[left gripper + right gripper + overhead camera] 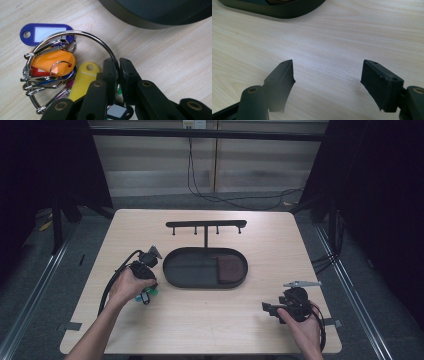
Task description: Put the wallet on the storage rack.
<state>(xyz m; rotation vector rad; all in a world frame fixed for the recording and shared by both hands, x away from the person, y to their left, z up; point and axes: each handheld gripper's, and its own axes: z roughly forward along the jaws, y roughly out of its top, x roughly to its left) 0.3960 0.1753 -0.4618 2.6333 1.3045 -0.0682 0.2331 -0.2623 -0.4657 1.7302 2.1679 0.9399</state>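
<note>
The left claw was squeezed tight on the big metal ring of a bunch of key tags. Its two black jaws pinched the thin wire right between their tips. That looked like a smart spot to grab, because the ring is the one part that holds all the tags together. The bunch lay on the wooden worktop, just beside the dark oval tray, on the person's left side.

The tags came in many colours. There was a blue tag with a white paper window, an orange tag shaped like a drop, a yellow tag, and bits of red and green under them. The white window on the blue tag looked blank. No words or brand names could be read anywhere.

The right claw was wide open and held nothing. It rested low over bare wood, well apart from the keys, so it was probably just waiting.

Behind the tray stood a black rack with small hooks hanging under its bar. My guess is that the ring was meant to go on a hook or into the tray. A brown pad lay in the right end of the tray.
</note>
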